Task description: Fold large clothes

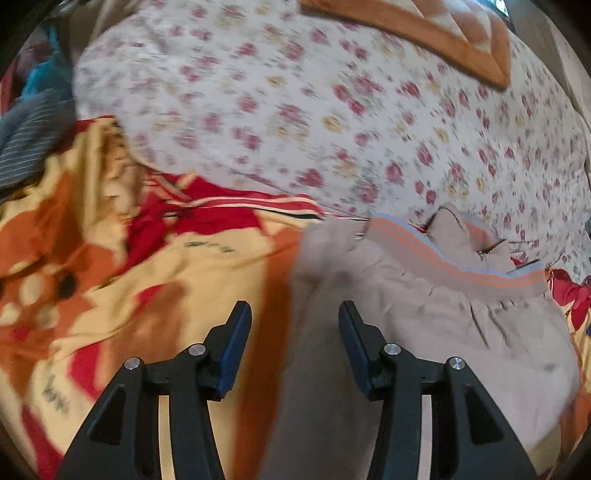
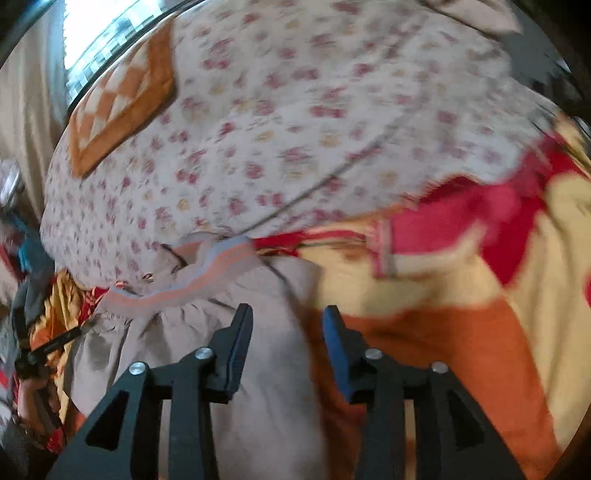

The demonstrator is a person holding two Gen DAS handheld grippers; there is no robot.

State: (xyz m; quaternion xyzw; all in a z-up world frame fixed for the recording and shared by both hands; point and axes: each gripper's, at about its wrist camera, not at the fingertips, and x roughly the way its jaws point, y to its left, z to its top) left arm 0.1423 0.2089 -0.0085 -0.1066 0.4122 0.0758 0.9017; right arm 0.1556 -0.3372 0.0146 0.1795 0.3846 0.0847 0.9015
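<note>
Both the left gripper (image 1: 295, 314) and right gripper (image 2: 288, 317) hung partly open and empty above the beige garment (image 1: 424, 332), which lay lower right on the yellow-orange blanket (image 1: 147, 295).

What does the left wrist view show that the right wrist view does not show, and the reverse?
Only the left wrist view: the left gripper, jaws apart with nothing between, and a grey striped cloth at the left edge.

Only the right wrist view: the right gripper, also apart and empty, and a bright window.

Both: the beige garment with its orange-striped waistband, the yellow-red blanket, the floral bedsheet and an orange checkered cloth.
</note>
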